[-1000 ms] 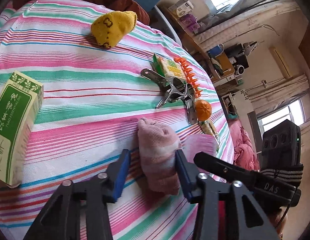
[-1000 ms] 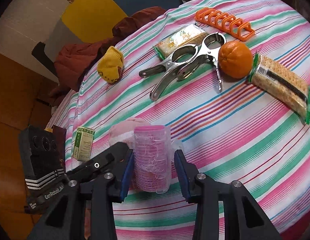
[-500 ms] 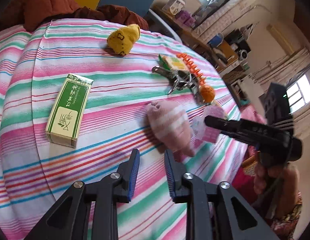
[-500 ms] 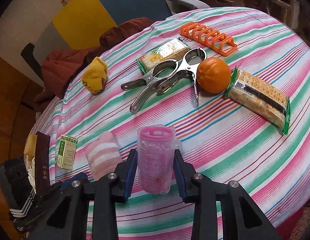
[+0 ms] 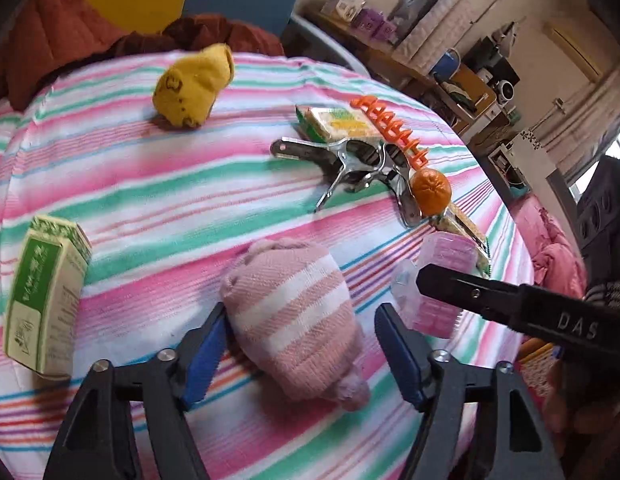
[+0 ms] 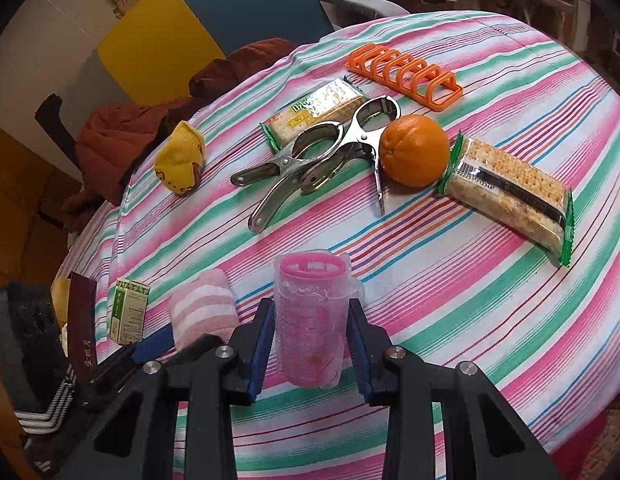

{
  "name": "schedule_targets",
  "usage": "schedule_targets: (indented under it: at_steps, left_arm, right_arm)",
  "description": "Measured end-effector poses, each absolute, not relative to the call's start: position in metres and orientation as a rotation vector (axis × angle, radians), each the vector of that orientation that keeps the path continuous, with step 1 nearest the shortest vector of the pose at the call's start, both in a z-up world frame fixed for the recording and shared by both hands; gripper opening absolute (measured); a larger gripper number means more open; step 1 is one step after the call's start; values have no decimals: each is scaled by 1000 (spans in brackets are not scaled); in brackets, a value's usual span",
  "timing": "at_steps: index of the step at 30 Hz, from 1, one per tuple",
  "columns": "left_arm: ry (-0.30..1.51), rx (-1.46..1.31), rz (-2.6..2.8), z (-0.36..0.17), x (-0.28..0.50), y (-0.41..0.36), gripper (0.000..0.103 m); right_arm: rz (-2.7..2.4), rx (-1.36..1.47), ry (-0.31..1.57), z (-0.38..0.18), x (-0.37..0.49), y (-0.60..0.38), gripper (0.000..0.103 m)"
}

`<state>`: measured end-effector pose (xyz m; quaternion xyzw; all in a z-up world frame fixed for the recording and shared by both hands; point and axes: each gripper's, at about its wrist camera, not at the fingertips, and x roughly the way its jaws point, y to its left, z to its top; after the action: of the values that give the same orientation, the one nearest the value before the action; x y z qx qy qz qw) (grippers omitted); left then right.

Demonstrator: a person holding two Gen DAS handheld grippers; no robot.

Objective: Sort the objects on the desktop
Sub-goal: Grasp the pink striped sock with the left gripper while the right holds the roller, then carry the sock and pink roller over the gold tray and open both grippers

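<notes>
The counter (image 6: 490,320), round and under a striped cloth, drops away at a curved edge close below both grippers; its near right part is bare cloth, the widest free room. Behind the far edge a rust-brown jacket (image 6: 121,140) is heaped against a blue and yellow chair (image 6: 213,28).

The left gripper (image 5: 299,344) points down at the near edge with its jaws apart, having just been opening. A rolled pink striped sock (image 5: 297,312) lies between them; the left pad sits against the sock, the right pad stands clear of it. The right gripper (image 6: 310,344) is just beside it, its jaws clamped on a pink hair roller (image 6: 310,320) in clear wrap, standing upright, its top ring facing up. One black finger of that gripper crosses the left wrist view close to the sock's right side, crowding that flank.

To the left of the sock a green and white carton (image 5: 45,292) lies well apart, near the edge. Farther in, a long cracker pack (image 6: 510,188) lies on the right, an orange (image 6: 414,150) touching its end. Steel clamps (image 6: 310,160) sprawl in the middle, one handle against the orange. Behind them lie a smaller cracker pack (image 6: 314,112) and an orange plastic rack (image 6: 406,76). A rolled yellow sock (image 6: 181,162) sits alone near the far left edge.
</notes>
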<state>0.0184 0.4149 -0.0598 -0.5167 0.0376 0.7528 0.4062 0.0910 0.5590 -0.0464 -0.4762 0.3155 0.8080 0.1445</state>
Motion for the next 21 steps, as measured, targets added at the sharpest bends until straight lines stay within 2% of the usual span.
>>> schedule_targets:
  at_steps: [1, 3, 6, 21]
  left_arm:
    - [143, -1283, 1917, -61, 20, 415, 52]
    - [196, -1247, 1910, -61, 20, 411, 47]
    - [156, -1264, 1883, -59, 14, 397, 40]
    - [-12, -1252, 1884, -33, 37, 297, 40]
  right_arm:
    - [2330, -1373, 907, -46, 91, 559, 36]
    - [2332, -1377, 895, -46, 90, 558, 36]
    - [2339, -1381, 872, -44, 88, 557, 36]
    - [2463, -1497, 796, -43, 78, 518, 36]
